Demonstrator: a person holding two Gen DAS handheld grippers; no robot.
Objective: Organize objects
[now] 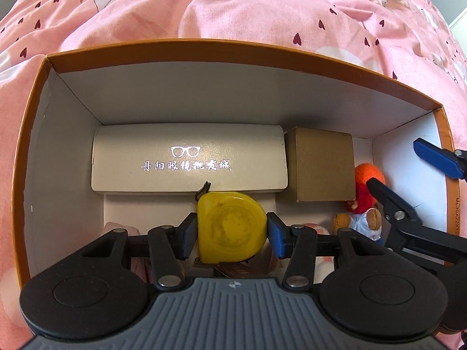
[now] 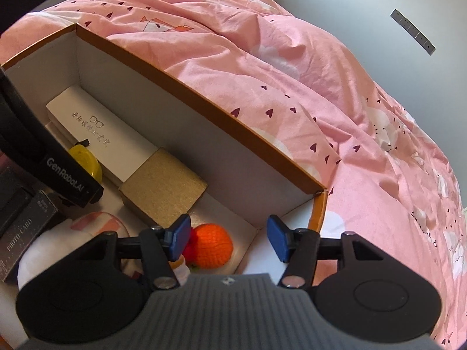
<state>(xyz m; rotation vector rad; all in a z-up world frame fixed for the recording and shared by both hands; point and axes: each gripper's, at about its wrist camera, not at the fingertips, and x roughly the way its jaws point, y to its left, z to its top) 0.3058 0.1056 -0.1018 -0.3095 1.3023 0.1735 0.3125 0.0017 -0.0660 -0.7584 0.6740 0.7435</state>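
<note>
Inside the orange box [image 1: 35,93], the left gripper [image 1: 232,230] clamps the yellow tape measure [image 1: 232,227], lowering it at six o'clock from the glasses case [image 1: 186,157]; the right gripper [image 2: 227,237] is apart, empty.

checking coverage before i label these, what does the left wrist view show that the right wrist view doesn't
Only the left wrist view: the left tool shut on the yellow tape measure, and the doll's body under its orange hat.

Only the right wrist view: the black PHOTO CARD box, the grey wall, and the gap in the empty right tool.

Both: the orange box, white glasses case, gold box and pink bedding.
</note>
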